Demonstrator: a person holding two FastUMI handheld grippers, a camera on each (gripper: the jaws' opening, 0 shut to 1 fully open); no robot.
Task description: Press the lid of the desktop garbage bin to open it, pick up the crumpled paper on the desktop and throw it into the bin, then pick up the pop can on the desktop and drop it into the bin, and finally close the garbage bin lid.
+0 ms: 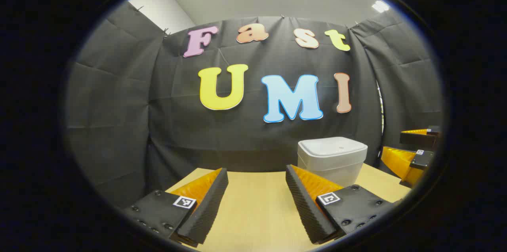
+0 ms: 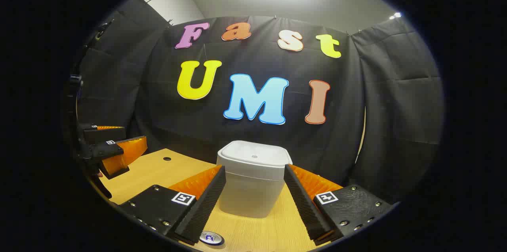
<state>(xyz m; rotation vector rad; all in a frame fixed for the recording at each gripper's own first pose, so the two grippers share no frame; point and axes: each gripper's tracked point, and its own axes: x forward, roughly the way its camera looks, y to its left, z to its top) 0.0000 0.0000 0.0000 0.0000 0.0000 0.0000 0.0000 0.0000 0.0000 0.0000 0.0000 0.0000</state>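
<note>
Both grippers stand wide open and hold nothing. Left gripper [image 1: 256, 200], in the left gripper view, has only bare desktop [image 1: 253, 212] between its fingers, and the garbage bin [image 1: 332, 157] sits ahead and off to its right side. Right gripper [image 2: 254, 200], in the right gripper view, points straight at the bin [image 2: 253, 180]: the bin body shows between its two fingers, near them, but I cannot tell whether either finger touches the wall. That view also picks up the left gripper [image 2: 115, 153] farther off at the left edge, hovering above the desktop.

Bin: white, squarish, lid [image 2: 254, 156] shut and lying flat. Contents unknown, since the closed lid hides the inside. Judged step: nothing deposited yet, lid press comes first.

Pop can [image 2: 211, 237]: only its metal top is visible, standing on the desktop at the very bottom of the right gripper view, just beside the right gripper's left finger. Crumpled paper: position not established from these views.

Risks, as judgement:
- The can is close under the right gripper; a lowering or sideways sweep could tip it and send it rolling.
- The bin looks light; a press landing off-centre or at an angle may slide or tilt it instead of releasing the lid.
- Open fingers straddling the bin could snag its walls on the way up to the lid.
</note>
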